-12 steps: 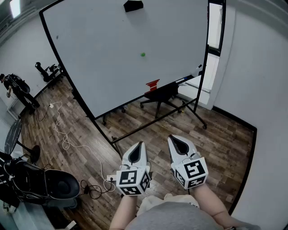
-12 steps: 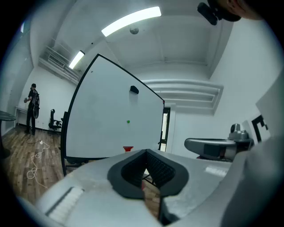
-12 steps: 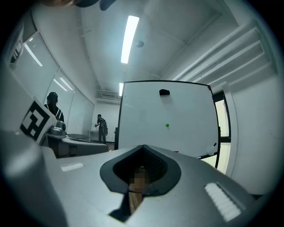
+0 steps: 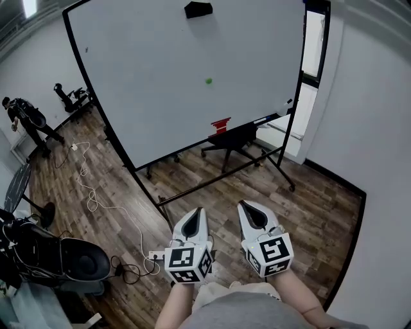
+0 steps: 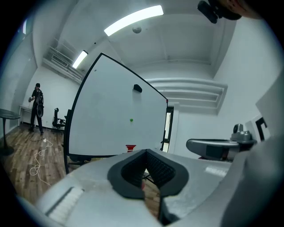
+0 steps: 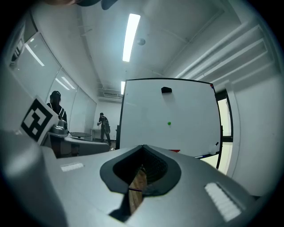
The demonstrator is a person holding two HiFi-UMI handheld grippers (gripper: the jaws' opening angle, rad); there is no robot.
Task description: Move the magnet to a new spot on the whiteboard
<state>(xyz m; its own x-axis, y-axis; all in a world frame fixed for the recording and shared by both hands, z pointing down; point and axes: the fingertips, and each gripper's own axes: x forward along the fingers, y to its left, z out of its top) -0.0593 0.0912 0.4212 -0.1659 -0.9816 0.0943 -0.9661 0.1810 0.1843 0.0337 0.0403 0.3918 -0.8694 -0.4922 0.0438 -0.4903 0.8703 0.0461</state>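
Observation:
A small green magnet (image 4: 208, 81) sticks to the middle of the big rolling whiteboard (image 4: 148, 83); it also shows as a green dot in the left gripper view (image 5: 131, 119) and the right gripper view (image 6: 169, 123). A black eraser (image 4: 198, 9) sits near the board's top, and a red item (image 4: 220, 124) rests on its tray. My left gripper (image 4: 194, 218) and right gripper (image 4: 249, 214) are held low over the wood floor, side by side, well short of the board. Both are shut with nothing between the jaws.
A black office chair (image 4: 234, 138) stands behind the board's frame. A white cable (image 4: 90, 193) trails over the floor at left, near a dark chair base (image 4: 70, 260). A person (image 4: 26, 122) stands far left. A white wall (image 4: 379, 160) runs along the right.
The view has shifted slightly: the whiteboard sits a little lower and to the right in the head view. Both grippers stay shut, side by side.

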